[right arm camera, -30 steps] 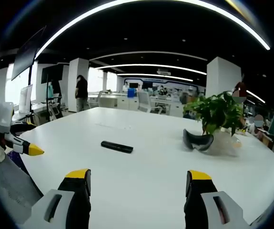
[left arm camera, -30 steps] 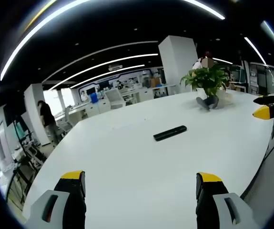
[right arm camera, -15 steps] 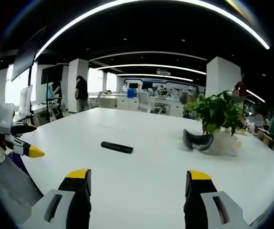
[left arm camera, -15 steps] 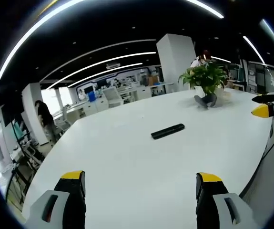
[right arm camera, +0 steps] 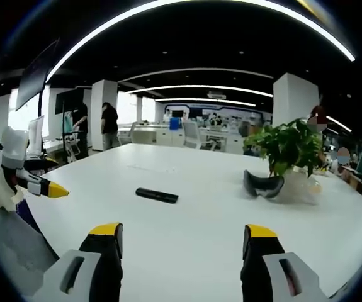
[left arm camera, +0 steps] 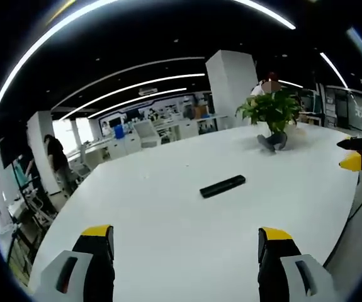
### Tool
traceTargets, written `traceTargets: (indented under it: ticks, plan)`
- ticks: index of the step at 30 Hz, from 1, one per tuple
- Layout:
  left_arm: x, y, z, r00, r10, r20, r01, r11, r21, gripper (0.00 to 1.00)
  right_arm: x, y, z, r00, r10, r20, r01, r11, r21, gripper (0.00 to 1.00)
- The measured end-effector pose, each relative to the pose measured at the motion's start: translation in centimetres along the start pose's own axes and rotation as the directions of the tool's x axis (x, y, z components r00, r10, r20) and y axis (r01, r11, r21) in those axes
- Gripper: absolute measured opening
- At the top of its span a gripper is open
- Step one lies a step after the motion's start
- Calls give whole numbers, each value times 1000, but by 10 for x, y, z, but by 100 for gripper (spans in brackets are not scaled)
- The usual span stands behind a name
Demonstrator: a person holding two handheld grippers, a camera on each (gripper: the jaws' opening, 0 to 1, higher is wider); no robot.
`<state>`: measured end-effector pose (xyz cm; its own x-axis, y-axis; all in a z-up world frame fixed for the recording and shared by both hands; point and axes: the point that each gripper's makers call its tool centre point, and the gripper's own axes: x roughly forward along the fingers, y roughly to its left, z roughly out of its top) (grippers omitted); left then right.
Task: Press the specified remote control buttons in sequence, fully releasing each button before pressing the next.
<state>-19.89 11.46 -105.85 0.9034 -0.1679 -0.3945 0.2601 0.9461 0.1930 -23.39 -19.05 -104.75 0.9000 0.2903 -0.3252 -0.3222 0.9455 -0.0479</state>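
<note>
Out on the broad white desk (left arm camera: 168, 207) lies the slim black bar-shaped remote control (left arm camera: 222, 186) — crosswise, well ahead of both. Left hand-held gripper (left arm camera: 184, 239) and right hand-held gripper (right arm camera: 181, 234) gape wide, empty — neither looks clearly nearer.

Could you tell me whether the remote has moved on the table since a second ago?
No. The remote lies the same way relative to the plant.

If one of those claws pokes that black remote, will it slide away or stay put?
The remote lies flat on a smooth white table, so a sideways nudge would probably make it slide or spin. It looks slim and rigid, likely light. Pressing straight down should pin it; being flat, it is unlikely to roll or tip.
</note>
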Motion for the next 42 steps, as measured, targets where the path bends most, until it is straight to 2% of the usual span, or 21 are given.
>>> traceTargets:
  ticks: [3,4,8,12,16,20,26,36,38,40,42]
  plan:
    - [9,-2,8,1000,-29,5,29,999,26,98,1,1,-2,1000,6,-12,-6,1000,3,75]
    - [14,-4,12,998,-60,8,60,998,32,98,1,1,-3,1000,9,-15,-9,1000,3,74]
    - [31,-5,23,995,-101,-9,101,993,65,90,1,4,-2,1000,22,-15,-22,1000,-4,73]
    - [43,-6,31,992,-124,-8,124,987,99,90,2,5,-4,999,25,-26,-25,1000,-8,73]
    - [57,-8,35,986,-163,-31,165,978,127,90,3,7,-7,998,36,-44,-36,999,-7,70]
    - [73,-15,50,976,-218,-19,219,967,134,89,4,10,-8,998,43,-51,-45,999,-23,68]
    - [96,-18,66,964,-263,-24,264,953,148,88,5,11,-11,996,49,-69,-51,998,-22,66]
    - [131,-26,76,939,-336,-73,344,924,168,83,6,13,-15,994,61,-93,-64,998,-22,64]
    - [136,-30,76,930,-355,-98,367,912,184,80,6,13,-16,993,60,-98,-63,998,-25,64]
    - [142,-32,76,927,-357,-113,373,906,202,78,7,14,-17,993,63,-105,-66,998,-25,63]
    - [150,-36,76,916,-380,-131,400,894,201,76,7,15,-17,992,66,-107,-69,997,-27,62]
